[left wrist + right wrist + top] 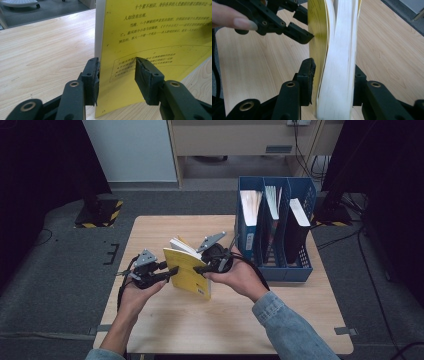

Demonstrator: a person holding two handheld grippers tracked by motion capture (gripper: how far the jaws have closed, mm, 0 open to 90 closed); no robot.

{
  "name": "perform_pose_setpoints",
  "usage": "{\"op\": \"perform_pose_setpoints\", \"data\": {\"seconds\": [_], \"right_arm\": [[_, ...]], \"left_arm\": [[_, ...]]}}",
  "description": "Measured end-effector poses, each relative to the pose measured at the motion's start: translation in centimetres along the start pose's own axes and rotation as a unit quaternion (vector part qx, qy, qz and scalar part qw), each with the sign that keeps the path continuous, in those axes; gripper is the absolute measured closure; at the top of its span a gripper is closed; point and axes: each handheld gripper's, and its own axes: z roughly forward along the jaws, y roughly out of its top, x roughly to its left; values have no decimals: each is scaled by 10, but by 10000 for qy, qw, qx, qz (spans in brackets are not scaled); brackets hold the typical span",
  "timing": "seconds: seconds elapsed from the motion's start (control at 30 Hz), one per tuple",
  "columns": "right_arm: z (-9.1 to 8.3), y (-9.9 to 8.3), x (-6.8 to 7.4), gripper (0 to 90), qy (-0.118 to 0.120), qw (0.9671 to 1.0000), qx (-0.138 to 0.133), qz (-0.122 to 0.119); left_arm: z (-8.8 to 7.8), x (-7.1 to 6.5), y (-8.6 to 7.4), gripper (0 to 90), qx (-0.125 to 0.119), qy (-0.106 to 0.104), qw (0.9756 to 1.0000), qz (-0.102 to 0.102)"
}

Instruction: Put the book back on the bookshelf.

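A smooth, slightly glossy yellow paper cover was seen on the book (189,272), with matt white pages. The table (235,320) showed pale wood grain; the file rack (276,227) looked blue perforated plastic.

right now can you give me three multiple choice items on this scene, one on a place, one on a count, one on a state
1. Where is the blue file rack?
A. table's right side
B. table's left side
C. on the floor

2. How many slots does the rack have?
A. two
B. three
C. five

3. How is the yellow book?
A. flat and shut
B. upright between both grippers
C. in the rack

Key: 1 A, it stands right of the book. 2 B, three slots, each holding books. 3 B, the left gripper and right gripper flank it upright on the table.
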Motion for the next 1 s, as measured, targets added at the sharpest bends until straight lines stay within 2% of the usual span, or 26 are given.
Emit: {"op": "perform_pose_setpoints", "data": {"seconds": [0.2, 0.33, 0.5, 0.6, 0.77, 0.87, 0.93, 1.0], "right_arm": [[8, 10, 4, 624, -9, 10000, 60, -61], [14, 13, 5, 620, 0, 10000, 49, 17], [17, 14, 2, 688, 46, 10000, 35, 61], [17, 13, 2, 696, 28, 10000, 46, 47], [20, 11, 0, 714, 36, 9999, 52, 122], [21, 9, -2, 732, 106, 9996, 8, 271], [21, 10, -5, 737, 137, 9993, 9, 334], [22, 9, -7, 739, 176, 9990, -12, 404]], "left_arm": [[-1, 0, -1, 540, -13, 11, 10000, -47], [-2, 1, 0, 539, -8, 4, 10000, -44], [-6, 2, 0, 530, -85, 46, 9999, -75], [-12, 6, -3, 504, -92, 157, 9998, -89], [-21, 14, -19, 469, 137, 376, 9992, 2], [-22, 21, -35, 432, 338, 495, 9982, 18], [-23, 26, -46, 402, 464, 609, 9971, 4], [-21, 30, -56, 366, 558, 665, 9962, -107]]}}
